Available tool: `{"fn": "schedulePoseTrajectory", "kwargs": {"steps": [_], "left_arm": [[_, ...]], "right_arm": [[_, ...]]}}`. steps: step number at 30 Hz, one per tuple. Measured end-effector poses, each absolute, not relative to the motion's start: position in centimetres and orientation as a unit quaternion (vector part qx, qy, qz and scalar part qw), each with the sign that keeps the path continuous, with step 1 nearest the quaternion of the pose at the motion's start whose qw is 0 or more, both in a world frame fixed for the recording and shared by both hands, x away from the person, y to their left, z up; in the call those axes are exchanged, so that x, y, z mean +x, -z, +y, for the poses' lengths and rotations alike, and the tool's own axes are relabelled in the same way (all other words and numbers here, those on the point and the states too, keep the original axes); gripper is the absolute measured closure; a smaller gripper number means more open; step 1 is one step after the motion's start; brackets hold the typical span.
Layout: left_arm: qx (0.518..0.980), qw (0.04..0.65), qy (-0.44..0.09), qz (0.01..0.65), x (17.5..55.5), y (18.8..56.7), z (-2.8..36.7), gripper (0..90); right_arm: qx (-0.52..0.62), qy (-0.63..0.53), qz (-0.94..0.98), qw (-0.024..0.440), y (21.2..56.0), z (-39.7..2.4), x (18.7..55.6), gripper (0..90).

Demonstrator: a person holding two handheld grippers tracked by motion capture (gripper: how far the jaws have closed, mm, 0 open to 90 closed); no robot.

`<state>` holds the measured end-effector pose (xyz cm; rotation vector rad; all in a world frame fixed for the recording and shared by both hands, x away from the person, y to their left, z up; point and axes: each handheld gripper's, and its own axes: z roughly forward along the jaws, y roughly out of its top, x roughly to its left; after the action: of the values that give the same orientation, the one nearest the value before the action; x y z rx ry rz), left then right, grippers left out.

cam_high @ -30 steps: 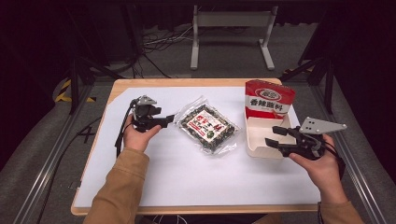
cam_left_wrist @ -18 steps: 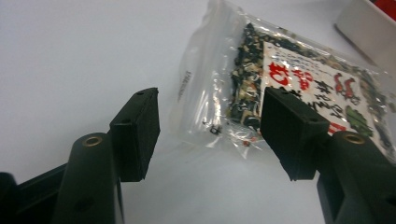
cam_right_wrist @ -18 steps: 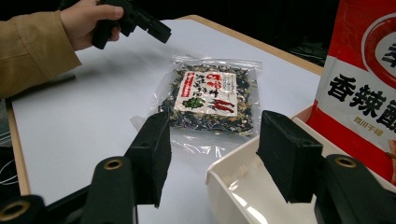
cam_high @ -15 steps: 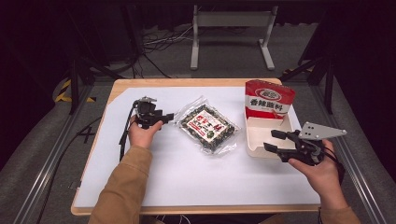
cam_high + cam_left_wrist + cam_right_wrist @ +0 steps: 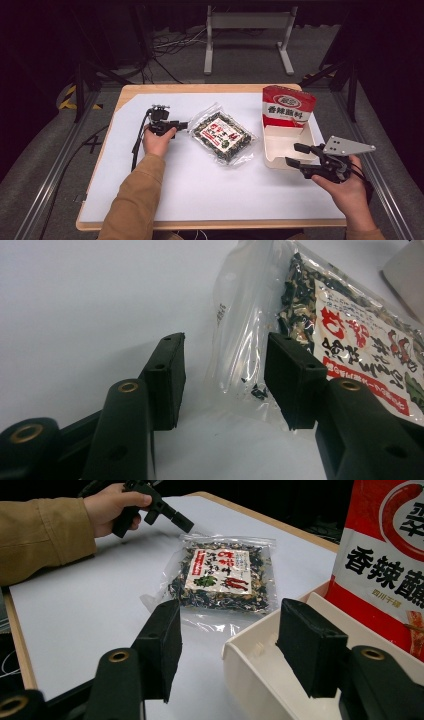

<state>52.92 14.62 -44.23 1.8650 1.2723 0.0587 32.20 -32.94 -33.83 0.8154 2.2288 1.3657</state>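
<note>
A clear bag of dark dried food (image 5: 222, 137) with a white and red label lies flat mid-table. My left gripper (image 5: 182, 124) sits low at the bag's left end. In the left gripper view (image 5: 225, 375) its jaws straddle the bag's clear sealed edge (image 5: 240, 350); they have just been closing, with gaps still showing at both pads, so it is open. A red pouch (image 5: 288, 105) stands upright in the far end of a white tray (image 5: 267, 150). My right gripper (image 5: 295, 155) is open, one jaw outside and one inside the tray's near corner (image 5: 250, 650).
The table carries a white sheet with a wooden border (image 5: 200, 89). Bare sheet lies in front of the bag and between the two hands. Behind the table stand a metal frame (image 5: 247, 20) and loose cables on the floor.
My left gripper has sunk and moved right onto the bag's edge, and its jaws have narrowed. The right gripper has hardly shifted at the tray corner.
</note>
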Motion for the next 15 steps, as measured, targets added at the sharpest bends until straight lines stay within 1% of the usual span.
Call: {"fn": "schedulePoseTrajectory", "kwargs": {"steps": [3,8,10,14,15], "left_arm": [[0.745,0.428,-0.021,0.511,53.10,44.49,14.60,50.9],[0.744,0.425,-0.005,0.515,53.28,44.84,14.51,52.6],[0.743,0.429,0.005,0.514,53.31,44.94,14.46,53.6],[0.744,0.432,0.024,0.509,53.25,44.97,14.29,59.0],[0.744,0.432,0.024,0.509,53.25,44.97,14.29,58.6]], "right_arm": [[0.292,-0.487,0.798,0.202,33.87,-32.93,32.12,42.3],[0.292,-0.482,0.800,0.203,34.05,-32.80,32.02,41.8],[0.293,-0.483,0.800,0.203,34.10,-32.80,32.02,41.6],[0.292,-0.482,0.801,0.203,34.10,-32.74,32.04,41.1],[0.292,-0.482,0.801,0.203,34.10,-32.74,32.04,41.1]]}}
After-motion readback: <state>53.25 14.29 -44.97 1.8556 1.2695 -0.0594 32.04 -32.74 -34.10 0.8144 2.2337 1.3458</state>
